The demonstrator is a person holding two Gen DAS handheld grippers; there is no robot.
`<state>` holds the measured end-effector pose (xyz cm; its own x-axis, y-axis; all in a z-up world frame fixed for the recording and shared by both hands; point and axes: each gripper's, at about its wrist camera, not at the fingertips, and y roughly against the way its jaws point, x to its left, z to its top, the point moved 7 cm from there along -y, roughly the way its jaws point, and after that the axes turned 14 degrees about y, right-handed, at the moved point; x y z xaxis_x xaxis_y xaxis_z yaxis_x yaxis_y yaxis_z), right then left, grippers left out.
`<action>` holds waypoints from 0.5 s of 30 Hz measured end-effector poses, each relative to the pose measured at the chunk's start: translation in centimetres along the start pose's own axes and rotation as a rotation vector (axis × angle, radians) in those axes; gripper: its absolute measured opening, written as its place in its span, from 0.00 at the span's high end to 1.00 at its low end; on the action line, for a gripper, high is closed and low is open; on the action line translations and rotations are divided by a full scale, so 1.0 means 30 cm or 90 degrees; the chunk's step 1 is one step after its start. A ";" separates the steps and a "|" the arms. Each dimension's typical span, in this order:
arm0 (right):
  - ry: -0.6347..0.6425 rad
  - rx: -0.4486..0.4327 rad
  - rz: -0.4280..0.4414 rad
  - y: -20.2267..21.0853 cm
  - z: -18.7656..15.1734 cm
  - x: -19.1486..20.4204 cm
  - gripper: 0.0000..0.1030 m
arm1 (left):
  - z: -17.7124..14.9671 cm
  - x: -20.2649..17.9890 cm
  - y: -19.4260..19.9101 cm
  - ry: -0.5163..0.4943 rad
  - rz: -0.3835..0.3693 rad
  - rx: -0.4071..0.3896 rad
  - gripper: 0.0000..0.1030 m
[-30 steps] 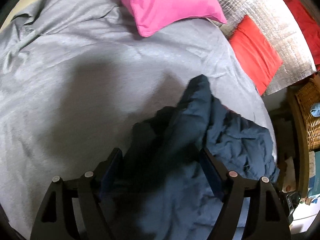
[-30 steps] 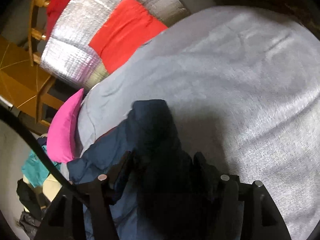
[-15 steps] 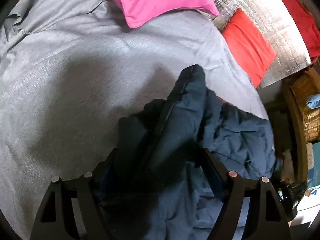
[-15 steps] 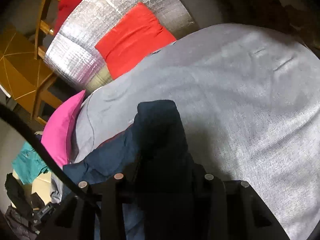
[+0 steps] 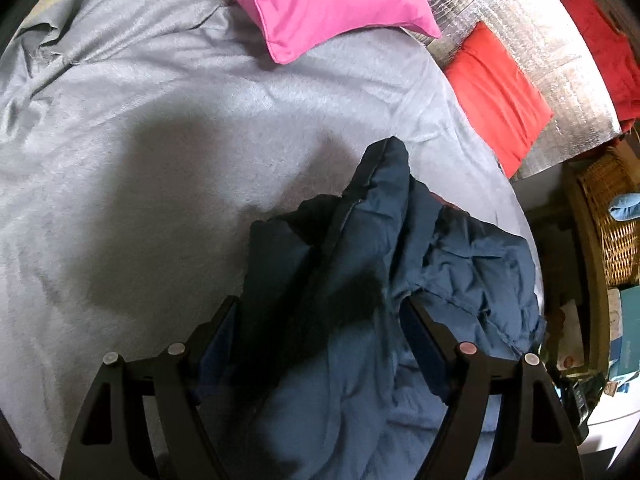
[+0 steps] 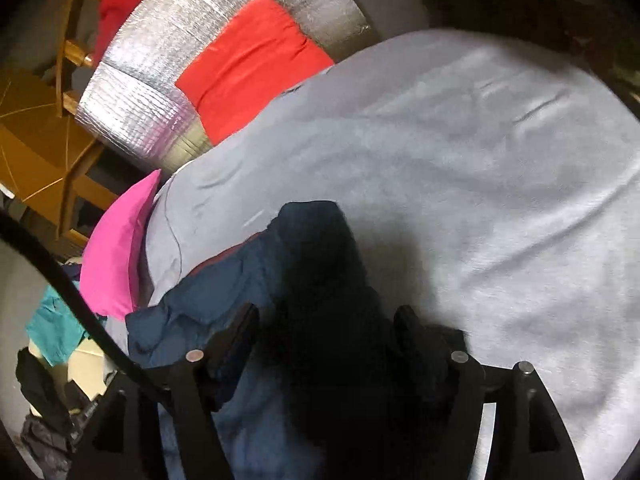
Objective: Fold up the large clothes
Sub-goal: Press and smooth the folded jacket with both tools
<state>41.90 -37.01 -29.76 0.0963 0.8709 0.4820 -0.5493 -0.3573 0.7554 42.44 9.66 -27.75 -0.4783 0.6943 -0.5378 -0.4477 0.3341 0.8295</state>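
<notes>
A dark navy padded jacket [image 5: 400,264] lies bunched on a grey bedsheet [image 5: 160,128]. My left gripper [image 5: 320,320] has its jaws wide apart with a thick fold of the jacket lying between them; the fingertips are partly buried in cloth. In the right wrist view the same jacket [image 6: 312,280] fills the space between the fingers of my right gripper [image 6: 324,324], which also stand wide apart. One end of the jacket sticks up ahead of each gripper. The grey sheet [image 6: 480,168] spreads out beyond.
A pink pillow [image 5: 320,4] lies at the head of the bed. Red cushions [image 5: 496,92] and a silver foil mat [image 5: 560,64] lie past the bed edge. A wicker basket [image 5: 612,216] stands at the right. A wooden chair [image 6: 48,136] and piled clothes [image 6: 52,320] are to the left.
Both grippers have moved a little over the jacket. The right gripper narrowed half a second ago and its jaws now stand wide again. The jacket has shifted slightly on the sheet.
</notes>
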 end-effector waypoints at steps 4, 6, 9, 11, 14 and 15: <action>-0.020 0.005 0.026 0.059 -0.068 -0.034 0.29 | -0.002 0.033 0.048 0.021 -0.012 -0.009 0.22; -0.022 0.005 0.031 0.087 -0.105 -0.046 0.29 | -0.009 0.060 0.059 0.027 -0.009 -0.013 0.22; -0.025 0.010 0.023 0.116 -0.152 -0.070 0.29 | -0.048 0.095 0.070 0.025 0.005 -0.008 0.22; -0.044 0.015 0.019 0.135 -0.199 -0.097 0.29 | -0.085 0.112 0.069 0.014 0.009 0.007 0.22; -0.058 0.034 0.024 0.140 -0.259 -0.111 0.28 | -0.140 0.122 0.063 -0.006 0.011 0.026 0.21; -0.060 0.042 0.026 0.133 -0.276 -0.109 0.28 | -0.156 0.124 0.061 -0.013 0.013 0.029 0.21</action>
<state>32.52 -38.49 -31.98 0.1534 0.8206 0.5505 -0.4983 -0.4168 0.7602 36.30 9.85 -28.94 -0.4707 0.7140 -0.5184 -0.4035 0.3482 0.8461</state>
